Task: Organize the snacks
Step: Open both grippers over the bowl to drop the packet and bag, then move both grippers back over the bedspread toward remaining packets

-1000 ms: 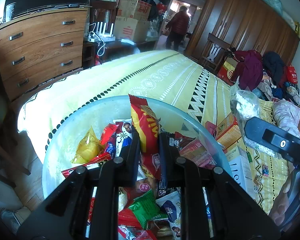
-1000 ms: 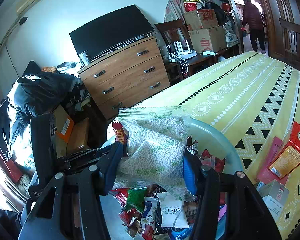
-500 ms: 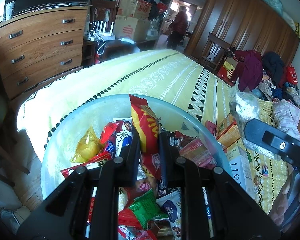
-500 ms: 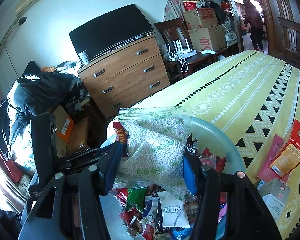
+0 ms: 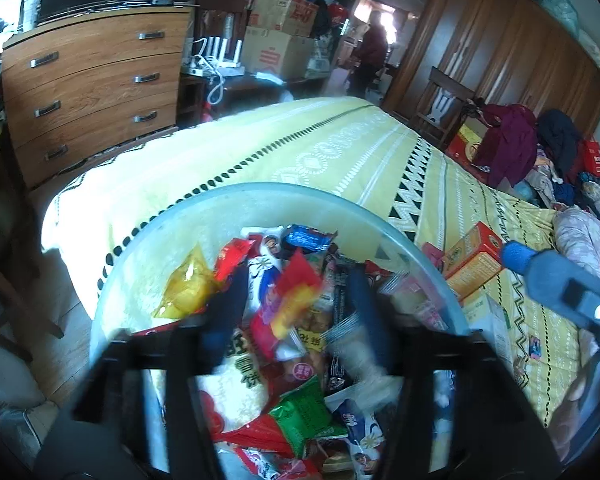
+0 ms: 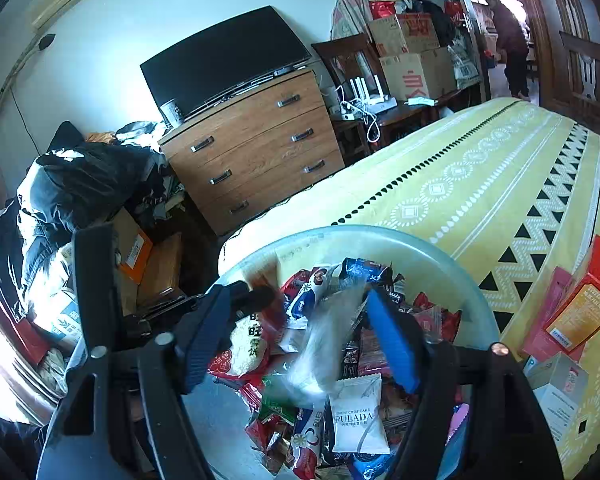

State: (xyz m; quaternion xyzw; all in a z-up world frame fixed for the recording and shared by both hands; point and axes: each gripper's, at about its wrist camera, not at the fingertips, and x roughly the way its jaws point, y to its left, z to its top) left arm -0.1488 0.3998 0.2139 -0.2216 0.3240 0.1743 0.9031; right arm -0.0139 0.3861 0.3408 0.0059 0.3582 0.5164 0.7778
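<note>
A pale translucent basin (image 5: 260, 192) (image 6: 380, 236) sits on the yellow bedspread, heaped with several snack packets. My left gripper (image 5: 294, 280) hangs over it with its jaws opening. A red and yellow packet (image 5: 296, 296) lies blurred between them, free of the pads, dropping toward the heap. My right gripper (image 6: 300, 296) is beside it over the same basin, its jaws opening too. A clear bag of white pellets (image 6: 324, 344) slips down between its blue pads, loose and blurred. A white Pulada packet (image 6: 358, 416) lies below.
Orange boxes (image 5: 474, 260) (image 6: 580, 312) and a white box (image 6: 556, 388) lie on the bedspread (image 5: 340, 148) right of the basin. A wooden chest of drawers (image 5: 88, 92) stands past the bed's left edge. A person (image 5: 370, 56) stands in the far doorway.
Both grippers have opened. The left one let go of the red and yellow packet and the right one let go of the clear pellet bag; both are falling into the basin.
</note>
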